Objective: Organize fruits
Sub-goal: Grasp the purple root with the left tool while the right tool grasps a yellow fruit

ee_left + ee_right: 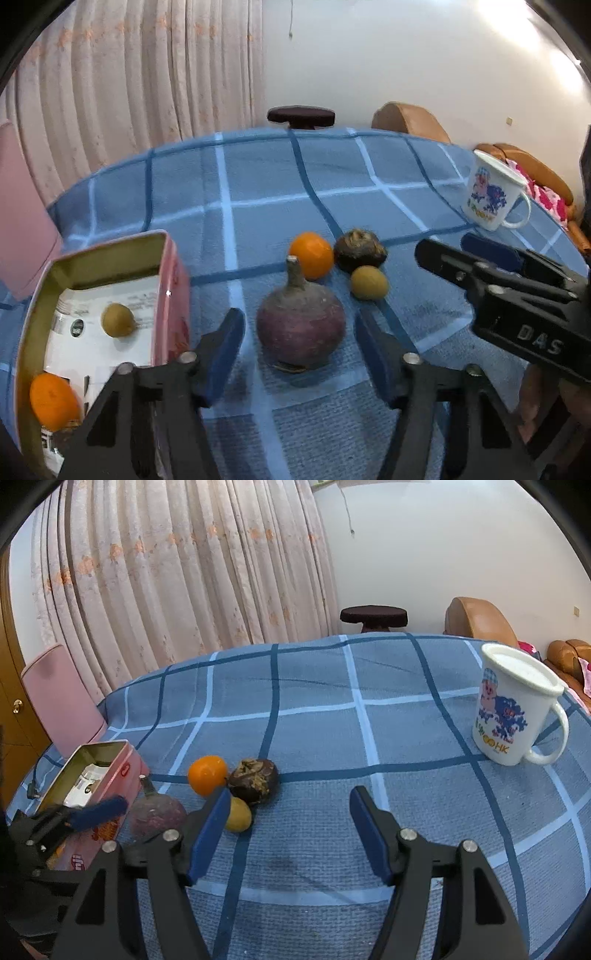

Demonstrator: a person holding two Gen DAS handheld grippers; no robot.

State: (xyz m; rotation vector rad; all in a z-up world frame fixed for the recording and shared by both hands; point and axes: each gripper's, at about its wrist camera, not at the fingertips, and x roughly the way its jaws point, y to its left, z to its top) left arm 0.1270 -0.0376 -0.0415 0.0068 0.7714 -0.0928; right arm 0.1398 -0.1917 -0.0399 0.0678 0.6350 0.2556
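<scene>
Fingers of left gripper [300, 339] apart, straddling purple stemmed fruit [301, 328], pads not touching. Right gripper [288, 834] apart, empty. Risk: round fruit rolls away into orange [312, 254] beyond fingertips; tin [162, 295] crowds left finger.

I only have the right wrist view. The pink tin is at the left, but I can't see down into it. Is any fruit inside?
Observer: Yes, two pieces. The tin holds a small yellow-green fruit and an orange.
Operator: Does the left gripper have the purple fruit? It's blurred and half hidden for me.
Observer: No. The left gripper straddles the purple fruit, with a gap showing at each pad.
Operator: Is that fruit off the table?
Observer: No, it sits on the tablecloth, stem up.
</scene>
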